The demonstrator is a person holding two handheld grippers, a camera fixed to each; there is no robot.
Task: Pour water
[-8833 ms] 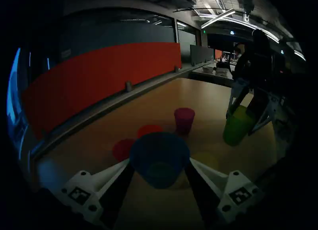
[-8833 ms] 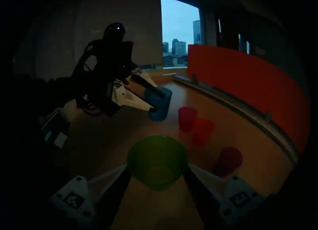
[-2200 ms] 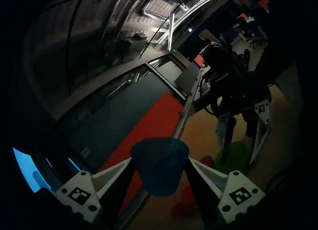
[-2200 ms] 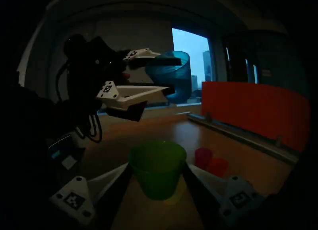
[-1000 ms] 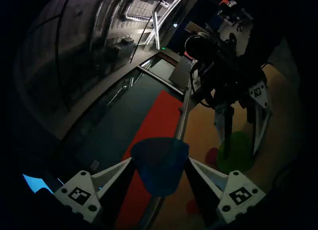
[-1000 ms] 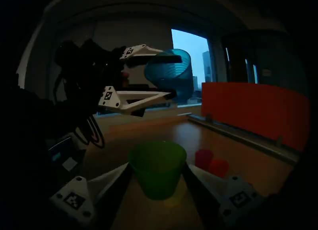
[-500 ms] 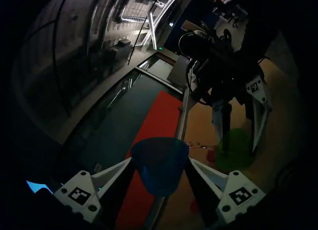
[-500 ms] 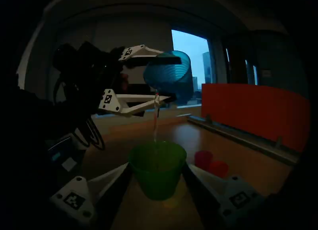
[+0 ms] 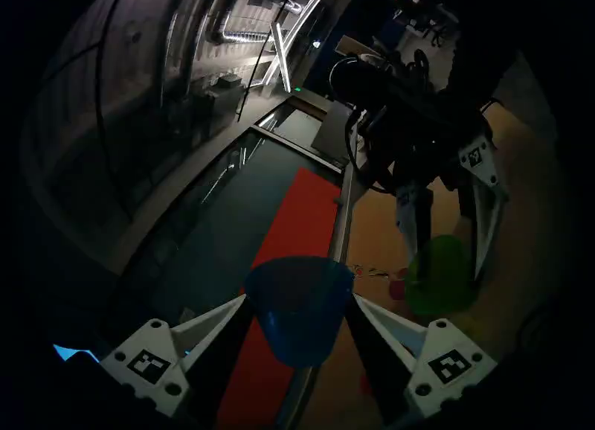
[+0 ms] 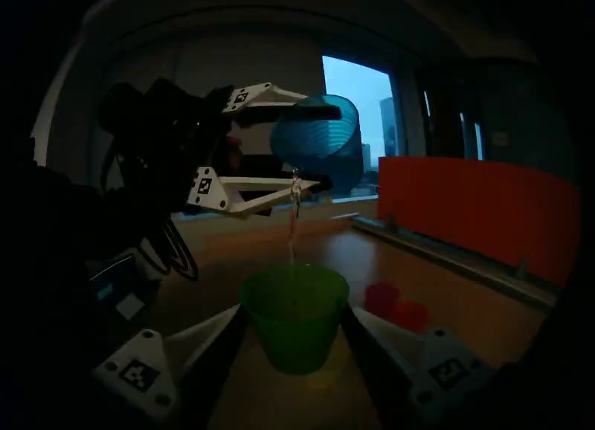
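While a thin stream of water (image 10: 291,233) drops into it, the green cup (image 10: 294,337) sits upright btw the fingers of the right gripper (image 10: 294,311). The jaws are closed in on both its sides. It's low over the wooden worktop (image 10: 454,300), but I can't tell if the base touches the wood.

Right above it in the right gripper view, the blue cup (image 10: 316,143) is tipped well over, w/ water leaving its lower rim. The left gripper (image 10: 309,147) has it pinched, one finger on top and one underneath, and everything behind that is too dark to make out.

Past the green cup, two red cups (image 10: 381,296) stand touching each other, toward the worktop edge where the red divider (image 10: 483,207) runs. At the back there's a window (image 10: 355,110) w/ blue sky.

The left gripper view is rolled over hard. The blue cup is up close btw its own fingers. The green cup (image 9: 444,275) is farther off in the other gripper's grip, over the worktop. The red divider and a ceiling light strip (image 9: 281,54) are beyond, approx. the farthest stuff visible.
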